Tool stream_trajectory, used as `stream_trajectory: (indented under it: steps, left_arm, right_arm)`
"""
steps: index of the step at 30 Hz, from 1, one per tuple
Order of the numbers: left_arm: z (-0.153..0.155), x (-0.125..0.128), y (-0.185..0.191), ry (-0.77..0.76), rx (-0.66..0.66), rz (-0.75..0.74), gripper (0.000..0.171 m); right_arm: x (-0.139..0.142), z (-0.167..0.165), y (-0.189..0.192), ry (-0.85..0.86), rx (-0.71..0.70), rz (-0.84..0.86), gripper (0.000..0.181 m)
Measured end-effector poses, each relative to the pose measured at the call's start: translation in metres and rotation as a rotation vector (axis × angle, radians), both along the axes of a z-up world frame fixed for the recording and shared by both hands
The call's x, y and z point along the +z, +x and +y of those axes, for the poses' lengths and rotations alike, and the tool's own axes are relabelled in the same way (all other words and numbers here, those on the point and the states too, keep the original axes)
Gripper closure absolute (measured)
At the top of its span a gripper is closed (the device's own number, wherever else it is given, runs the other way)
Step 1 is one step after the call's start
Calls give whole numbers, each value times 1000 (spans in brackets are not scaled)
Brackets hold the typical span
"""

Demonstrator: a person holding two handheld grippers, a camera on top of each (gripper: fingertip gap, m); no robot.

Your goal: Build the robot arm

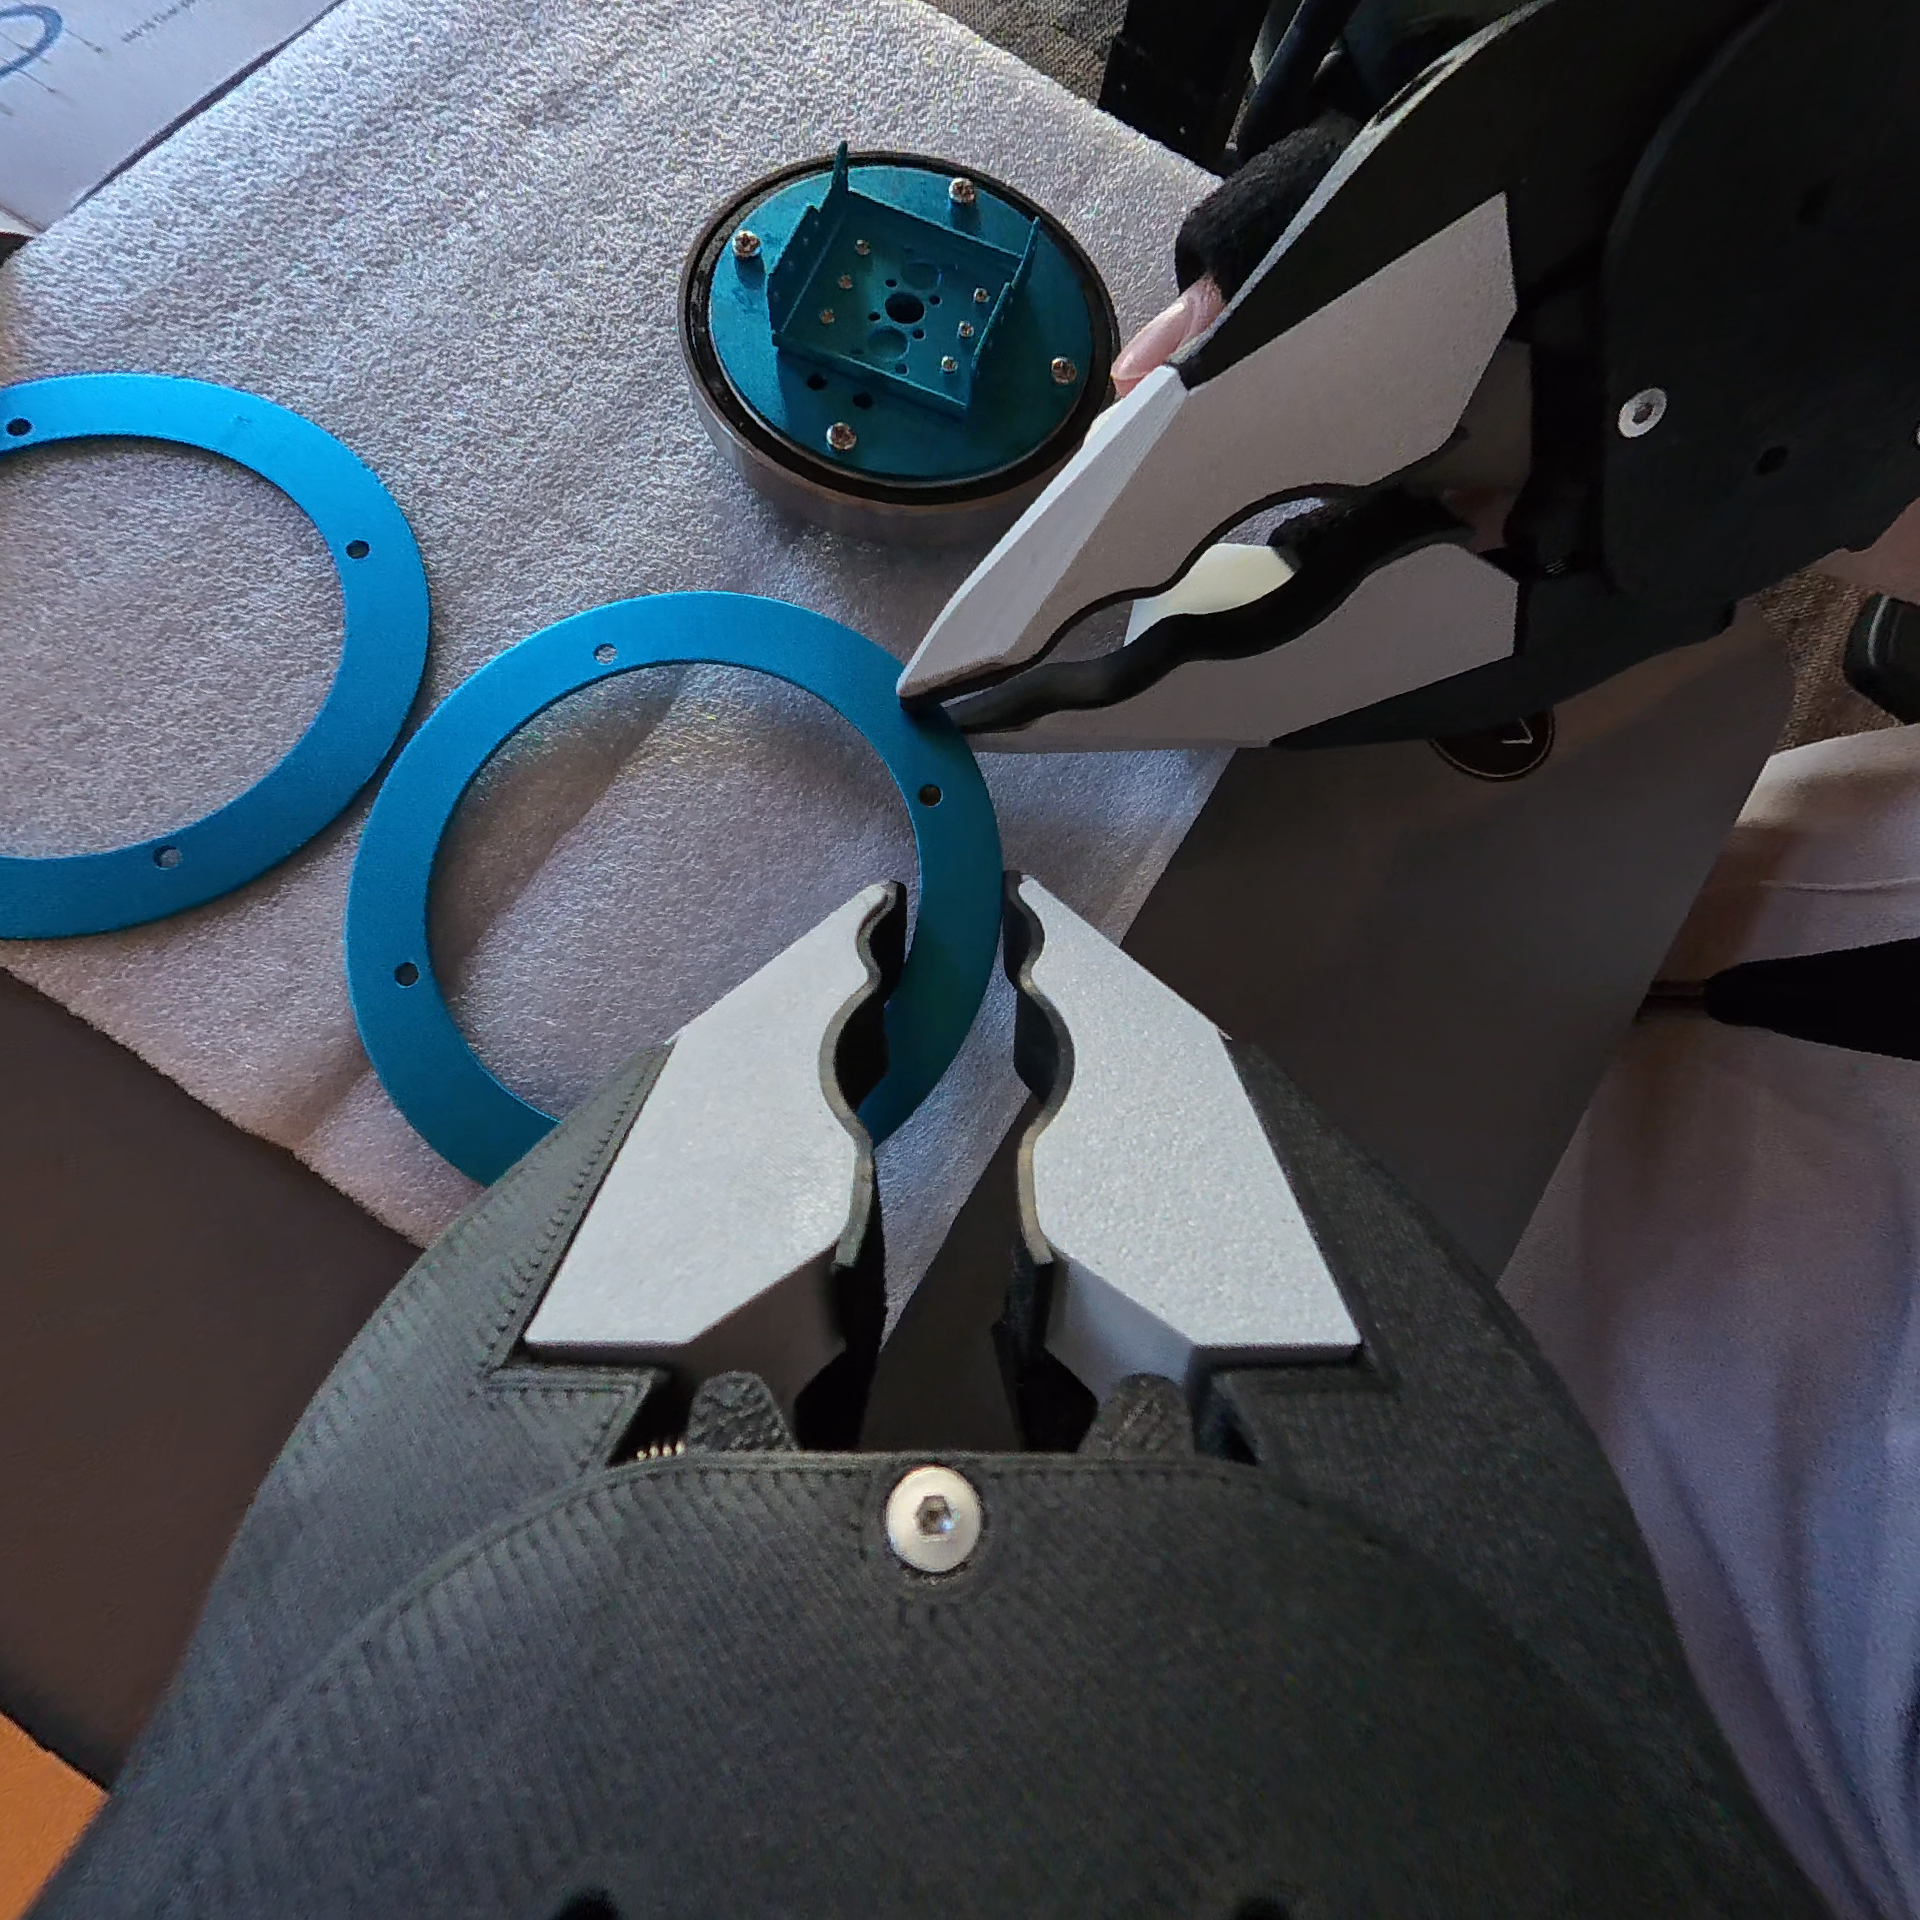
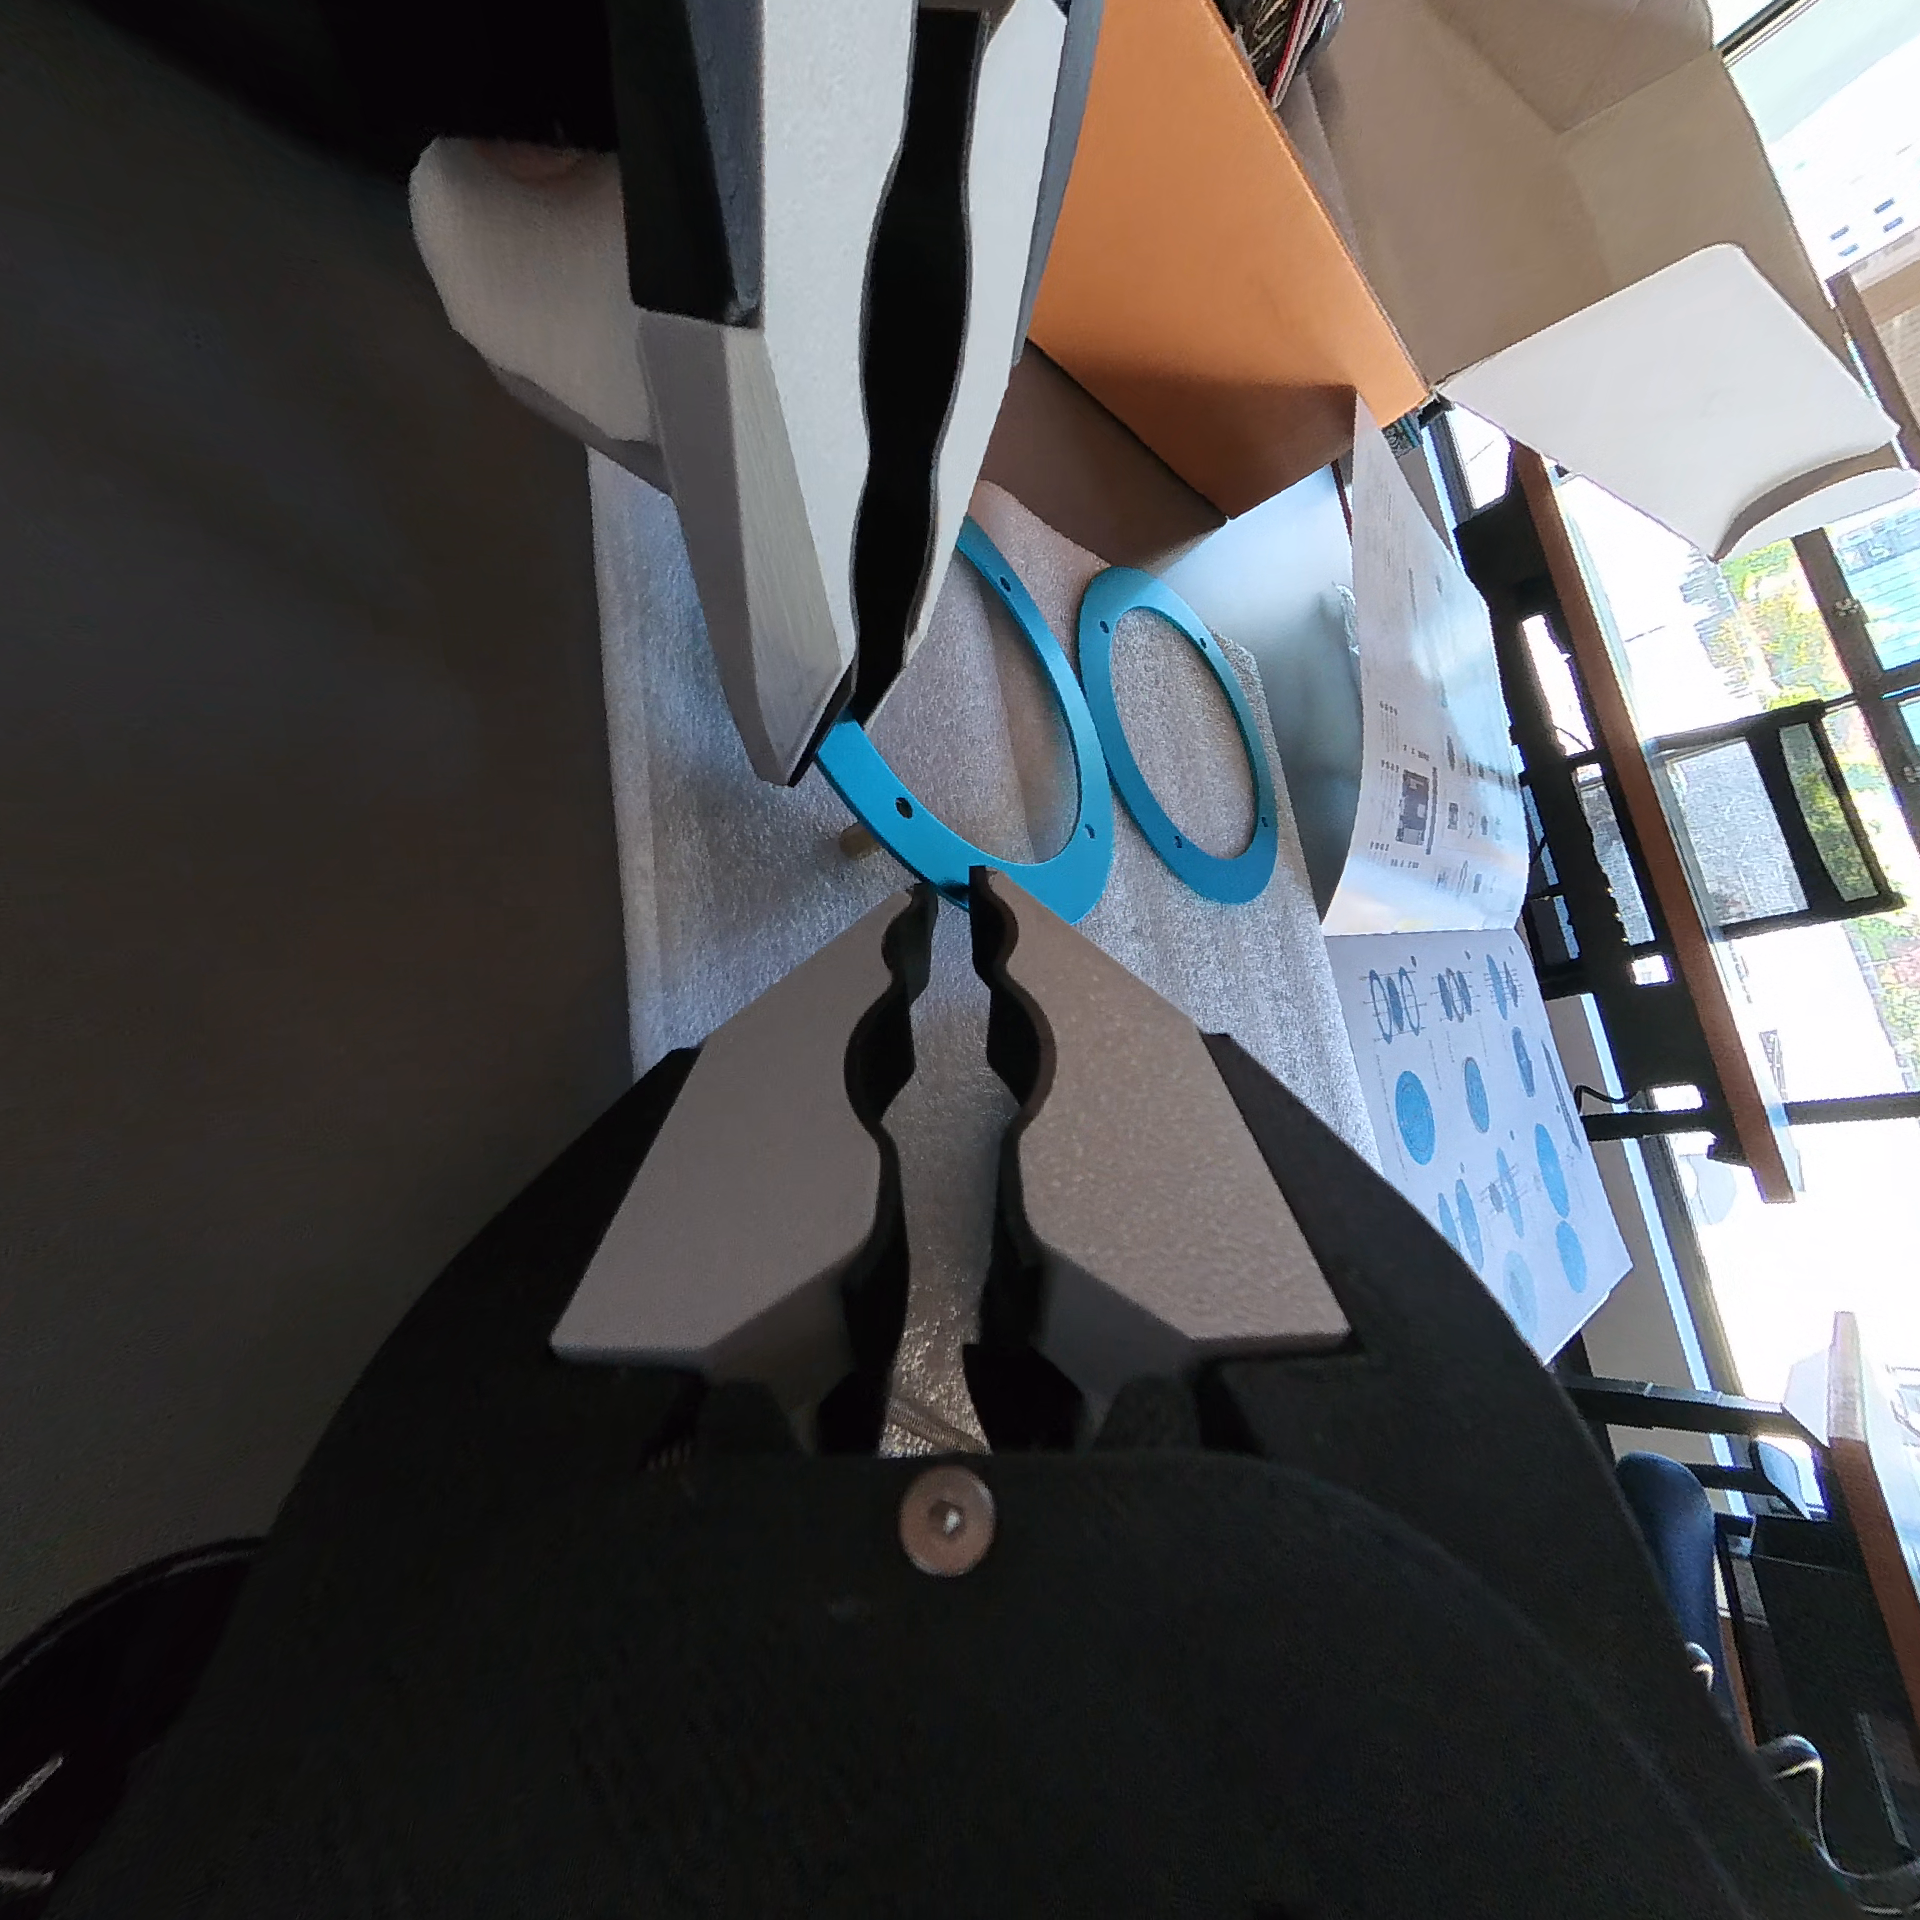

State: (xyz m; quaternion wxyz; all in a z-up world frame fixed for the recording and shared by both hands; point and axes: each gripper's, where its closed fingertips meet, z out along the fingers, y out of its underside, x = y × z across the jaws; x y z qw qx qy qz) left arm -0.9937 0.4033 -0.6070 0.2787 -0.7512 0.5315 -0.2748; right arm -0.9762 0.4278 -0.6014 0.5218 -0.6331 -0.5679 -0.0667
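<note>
Foam mat (image 1: 520,260) carries the blue ring (image 1: 436,935) by its right edge: my right gripper (image 2: 948,891) clamps the rim, and my left gripper (image 1: 954,899) straddles the band, contact indeterminable.

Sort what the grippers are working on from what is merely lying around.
In the grippers: nearer blue ring, its rim pinched by the right gripper, its band straddled by the left gripper.
Lying about: second blue ring, round blue base with bracket, foam sheet, printed sheets, orange cardboard.
</note>
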Motion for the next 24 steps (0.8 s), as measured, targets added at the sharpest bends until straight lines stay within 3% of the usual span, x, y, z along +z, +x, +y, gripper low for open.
stream_trajectory:
  steps: [24]
  left_arm:
    - [0, 2, 2, 33, -16, -3, 156]
  right_arm:
    - [-1, -2, -1, -4, 1, 19, 176]
